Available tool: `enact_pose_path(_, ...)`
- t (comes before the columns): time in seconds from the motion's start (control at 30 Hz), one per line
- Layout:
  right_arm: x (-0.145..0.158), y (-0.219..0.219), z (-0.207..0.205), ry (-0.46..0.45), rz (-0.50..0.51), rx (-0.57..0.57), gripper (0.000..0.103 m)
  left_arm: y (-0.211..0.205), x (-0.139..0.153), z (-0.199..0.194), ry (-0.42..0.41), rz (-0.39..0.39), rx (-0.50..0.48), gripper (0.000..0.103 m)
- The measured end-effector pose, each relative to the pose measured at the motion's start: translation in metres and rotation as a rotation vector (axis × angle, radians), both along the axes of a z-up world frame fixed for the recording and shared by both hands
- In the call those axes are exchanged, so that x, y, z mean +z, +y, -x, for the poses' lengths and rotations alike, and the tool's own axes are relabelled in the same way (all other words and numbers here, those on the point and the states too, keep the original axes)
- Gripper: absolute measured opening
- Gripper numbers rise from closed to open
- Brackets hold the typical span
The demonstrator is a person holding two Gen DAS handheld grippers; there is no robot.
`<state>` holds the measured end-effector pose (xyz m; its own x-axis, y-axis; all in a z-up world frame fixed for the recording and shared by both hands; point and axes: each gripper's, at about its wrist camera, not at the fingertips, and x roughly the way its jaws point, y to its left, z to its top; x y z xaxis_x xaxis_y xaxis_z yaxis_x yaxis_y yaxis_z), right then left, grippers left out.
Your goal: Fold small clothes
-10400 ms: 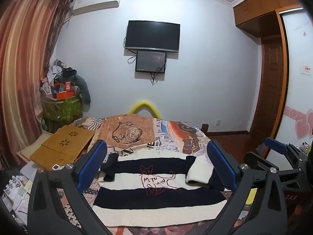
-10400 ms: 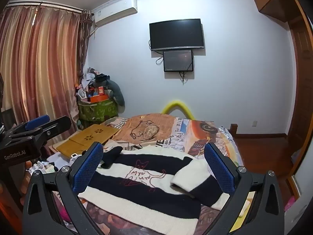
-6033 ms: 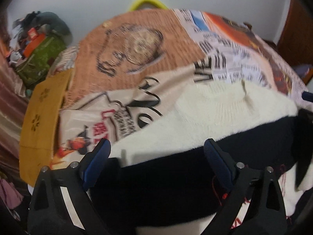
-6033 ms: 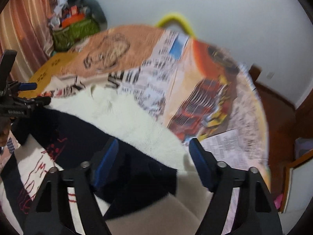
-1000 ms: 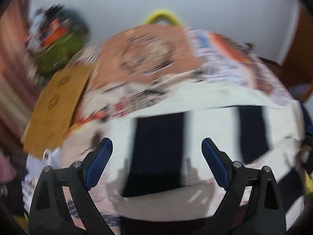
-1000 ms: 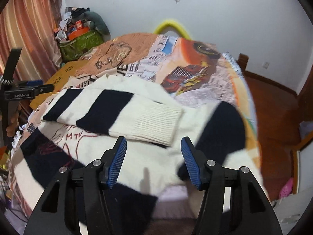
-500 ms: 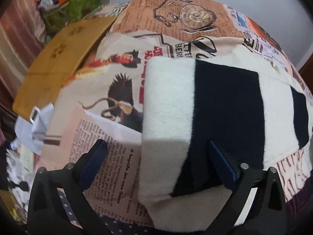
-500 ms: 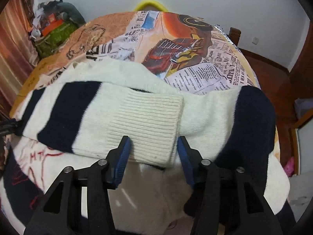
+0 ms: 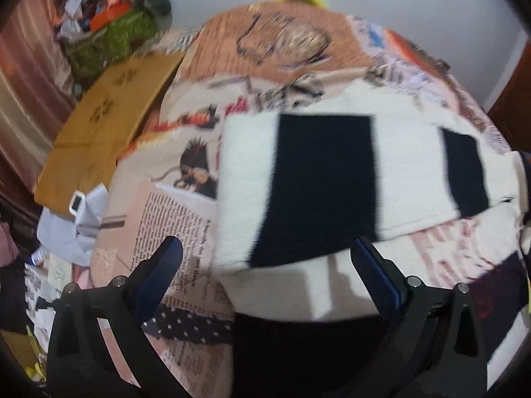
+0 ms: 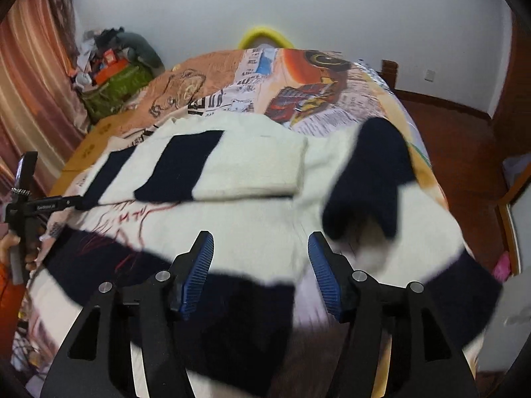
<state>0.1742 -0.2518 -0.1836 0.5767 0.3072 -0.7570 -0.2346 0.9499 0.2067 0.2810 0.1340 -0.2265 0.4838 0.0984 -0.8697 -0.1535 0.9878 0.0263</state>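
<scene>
A cream and navy striped sweater (image 9: pixel 405 152) (image 10: pixel 252 219) lies flat on the bed, red stitching on its chest. One sleeve (image 9: pixel 322 182) (image 10: pixel 252 165) is folded across the body, its ribbed cuff pointing right. The other sleeve (image 10: pixel 371 172) sticks out at the right, rumpled and blurred. My left gripper (image 9: pixel 265 245) hangs wide open above the sweater's left edge, just below the folded sleeve, holding nothing. My right gripper (image 10: pixel 260 237) hovers over the chest below the cuff; its jaws are opening and nothing is between them.
A wooden board (image 9: pixel 109 122) lies beside the bed at the left, with a green bag of clutter (image 10: pixel 113 86) behind it. Papers and a small white device (image 9: pixel 79 205) sit lower left. The bed's right edge drops to a wooden floor (image 10: pixel 464 152).
Both grippers have drawn back from the folded sleeve, which now lies farther up in each view. The right jaws, earlier straddling the cuff, stand wider apart and clear of it.
</scene>
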Motion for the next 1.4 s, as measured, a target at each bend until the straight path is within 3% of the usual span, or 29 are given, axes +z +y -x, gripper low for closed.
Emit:
enact_pose_path(0.2, 0.004, -0.066, 0.034, 0.001, 0.003, -0.15, 0.055, -0.041, 0.026, 0.013, -0.067, -0.005, -0.071, 0.102)
enact_pose_path(0.47, -0.016, -0.158, 0.057, 0.061, -0.062, -0.381, 0.056, -0.077, 0.022, 0.021, -0.053, 0.025, -0.073, 0.102)
enact_pose_path(0.77, -0.046, -0.175, 0.028, 0.107, -0.167, -0.376, 0.054, -0.103, 0.002, 0.027, 0.003, -0.023, -0.098, 0.102)
enact_pose_path(0.9, -0.062, -0.175, 0.016, 0.15, -0.209, -0.385, 0.016, -0.102, 0.005, 0.029, -0.011, -0.043, -0.104, 0.102)
enact_pose_path(0.93, -0.061, -0.175, 0.015, 0.141, -0.214, -0.386, 0.013, -0.1, 0.006, 0.03, -0.016, -0.037, -0.104, 0.102)
enact_pose_path(1.1, -0.023, -0.164, 0.011, 0.066, -0.124, -0.306, 0.011, -0.089, 0.012, 0.03, -0.044, -0.017, -0.093, 0.102)
enact_pose_path(1.4, 0.082, -0.109, -0.022, -0.121, -0.055, -0.161, 0.011, -0.068, 0.023, 0.028, -0.116, 0.096, -0.059, 0.102)
